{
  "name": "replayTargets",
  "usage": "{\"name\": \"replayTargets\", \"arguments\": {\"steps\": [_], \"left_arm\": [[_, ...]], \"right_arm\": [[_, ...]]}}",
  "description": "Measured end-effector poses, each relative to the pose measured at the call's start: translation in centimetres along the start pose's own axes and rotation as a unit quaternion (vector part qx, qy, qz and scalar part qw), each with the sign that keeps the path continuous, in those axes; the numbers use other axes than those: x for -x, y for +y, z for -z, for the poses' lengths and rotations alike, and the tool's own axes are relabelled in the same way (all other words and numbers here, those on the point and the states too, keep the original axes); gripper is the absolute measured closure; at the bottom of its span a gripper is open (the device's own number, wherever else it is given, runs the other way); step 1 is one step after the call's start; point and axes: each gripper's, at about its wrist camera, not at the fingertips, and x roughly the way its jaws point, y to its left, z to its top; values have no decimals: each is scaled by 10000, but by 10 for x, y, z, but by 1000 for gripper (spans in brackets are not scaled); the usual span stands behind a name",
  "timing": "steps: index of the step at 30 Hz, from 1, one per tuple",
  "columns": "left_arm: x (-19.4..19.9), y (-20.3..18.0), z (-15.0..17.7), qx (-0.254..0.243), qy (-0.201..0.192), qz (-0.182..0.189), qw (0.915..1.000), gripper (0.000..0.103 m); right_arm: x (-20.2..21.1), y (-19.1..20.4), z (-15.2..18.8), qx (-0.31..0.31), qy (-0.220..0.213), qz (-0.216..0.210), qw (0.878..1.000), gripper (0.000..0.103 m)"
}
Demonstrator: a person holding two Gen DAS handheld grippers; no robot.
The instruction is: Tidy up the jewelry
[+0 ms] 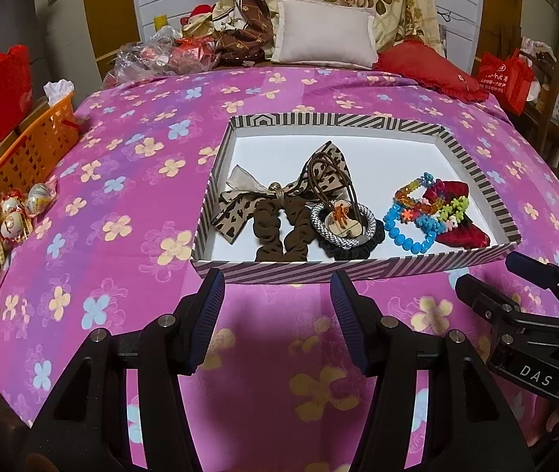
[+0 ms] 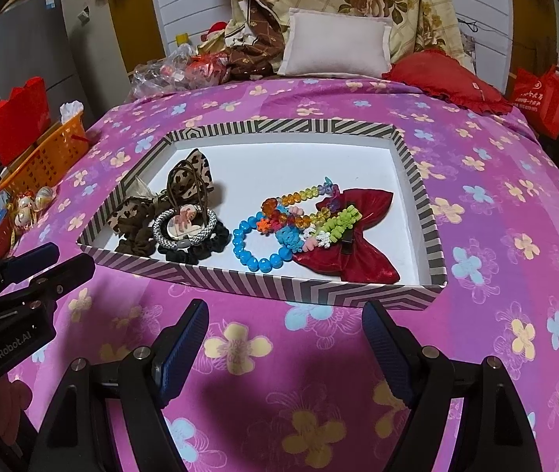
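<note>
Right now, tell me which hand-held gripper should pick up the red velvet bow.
Right. The right hand-held gripper is open and faces the striped cardboard tray's right end, where the red velvet bow lies. The left hand-held gripper fronts the brown scrunchie instead.

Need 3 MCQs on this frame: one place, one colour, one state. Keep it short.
1. Where does the red bow lie?
A. in the striped box, right side
B. in the orange basket
C. on the bedspread

2. What colour is the round-bead bracelet nearest the box's front wall?
A. green
B. blue
C. black

3. How do both hand-held grippers stand?
A. shut on a scrunchie
B. one open, one shut
C. open, holding nothing

Answers:
1 A, the bow rests on the box's white floor by its right wall.
2 B, its beads are bright blue.
3 C, the left hand-held gripper and the right hand-held gripper show spread fingers with only the bedspread between them.
</note>
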Motion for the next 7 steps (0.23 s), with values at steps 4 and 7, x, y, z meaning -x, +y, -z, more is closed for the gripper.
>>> {"name": "replayTargets", "arguments": {"steps": [4, 7], "left_arm": [[-2, 2, -1, 45, 5, 47, 10000, 47], [-4, 4, -2, 54, 26, 42, 10000, 43]], "right_arm": [[-2, -1, 0, -4, 17, 1, 10000, 25], [-2, -4, 0, -8, 11, 3, 10000, 25]]}}
